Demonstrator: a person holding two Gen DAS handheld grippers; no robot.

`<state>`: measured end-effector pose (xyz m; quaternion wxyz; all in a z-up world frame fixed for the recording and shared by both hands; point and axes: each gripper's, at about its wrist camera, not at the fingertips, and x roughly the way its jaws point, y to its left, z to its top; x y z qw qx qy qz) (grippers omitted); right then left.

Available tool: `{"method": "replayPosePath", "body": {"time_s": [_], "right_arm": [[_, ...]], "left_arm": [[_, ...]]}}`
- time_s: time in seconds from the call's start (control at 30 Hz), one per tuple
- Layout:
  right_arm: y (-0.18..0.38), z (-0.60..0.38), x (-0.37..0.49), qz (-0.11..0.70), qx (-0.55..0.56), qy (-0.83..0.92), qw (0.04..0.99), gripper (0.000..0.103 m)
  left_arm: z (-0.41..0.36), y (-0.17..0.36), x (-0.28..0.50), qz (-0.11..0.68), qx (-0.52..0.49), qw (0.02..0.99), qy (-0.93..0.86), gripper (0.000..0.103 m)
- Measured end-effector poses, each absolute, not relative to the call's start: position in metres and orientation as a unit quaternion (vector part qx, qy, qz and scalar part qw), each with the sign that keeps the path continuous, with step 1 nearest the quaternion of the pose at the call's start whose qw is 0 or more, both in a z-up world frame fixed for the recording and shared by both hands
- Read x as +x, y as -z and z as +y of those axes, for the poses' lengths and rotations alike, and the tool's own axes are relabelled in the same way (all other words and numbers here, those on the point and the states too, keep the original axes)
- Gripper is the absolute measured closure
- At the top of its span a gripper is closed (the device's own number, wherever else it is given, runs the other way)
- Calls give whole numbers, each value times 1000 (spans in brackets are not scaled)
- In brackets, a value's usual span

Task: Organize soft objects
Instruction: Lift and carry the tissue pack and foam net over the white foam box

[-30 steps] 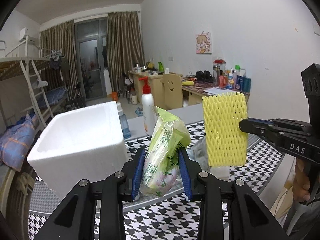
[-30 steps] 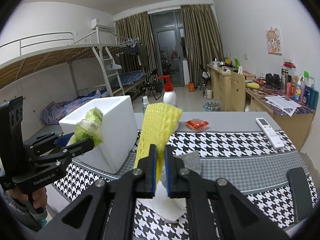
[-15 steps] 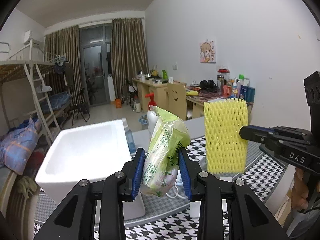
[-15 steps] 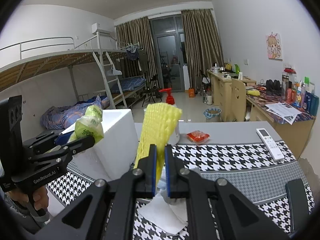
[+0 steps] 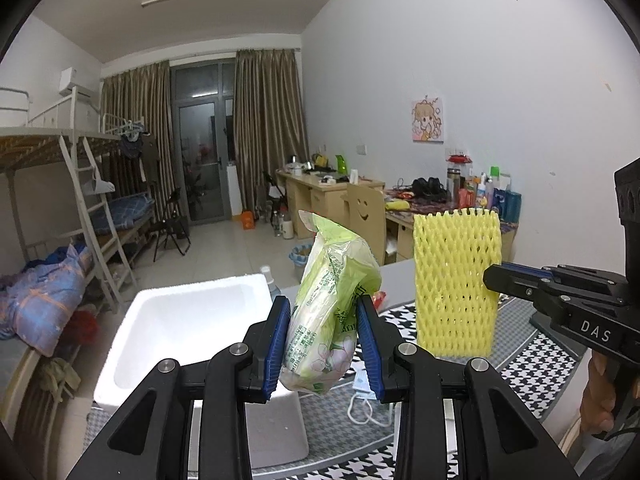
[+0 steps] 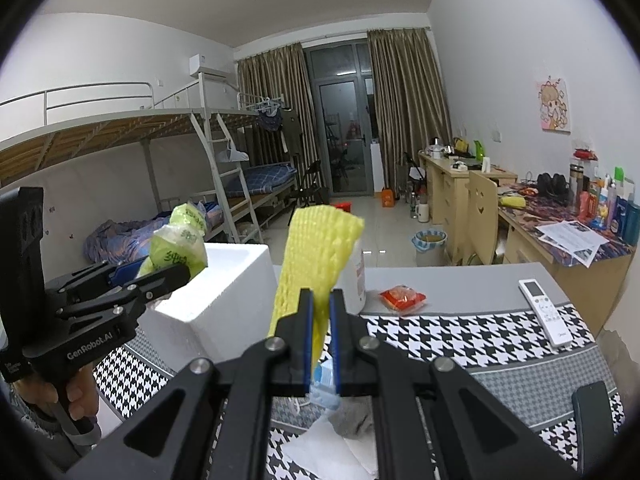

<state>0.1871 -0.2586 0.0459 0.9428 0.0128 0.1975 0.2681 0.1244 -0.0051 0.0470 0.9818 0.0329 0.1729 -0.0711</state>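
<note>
My left gripper [image 5: 322, 344] is shut on a soft green plastic packet [image 5: 332, 304] and holds it in the air above the near right corner of the open white foam box [image 5: 176, 328]. The packet also shows in the right wrist view [image 6: 180, 246], beside the box [image 6: 224, 292]. My right gripper [image 6: 320, 340] is shut on the lower edge of a yellow foam net sleeve [image 6: 316, 256], held upright above the table. In the left wrist view the sleeve [image 5: 456, 284] hangs to the right of the packet, level with it.
A houndstooth cloth [image 6: 460, 340] covers the table. On it lie a white remote [image 6: 544, 312], a red snack packet [image 6: 402, 298], a white pump bottle [image 6: 356, 276], a grey cloth [image 6: 352, 416] and white paper [image 6: 328, 448] under my right gripper. A white cable [image 5: 368, 412] lies beside the box.
Both grippers have risen with their loads. The foam box now sits lower in both views, and its open inside shows in the left wrist view.
</note>
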Motion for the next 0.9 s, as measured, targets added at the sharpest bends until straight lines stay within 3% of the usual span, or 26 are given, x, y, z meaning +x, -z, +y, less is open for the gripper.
{"method": "replayPosePath", "body": {"time_s": [0.9], "right_arm": [[-70, -224, 208, 181, 5, -305, 935, 93]], "left_arm": [[28, -63, 144, 155, 11, 988, -8, 67]]}}
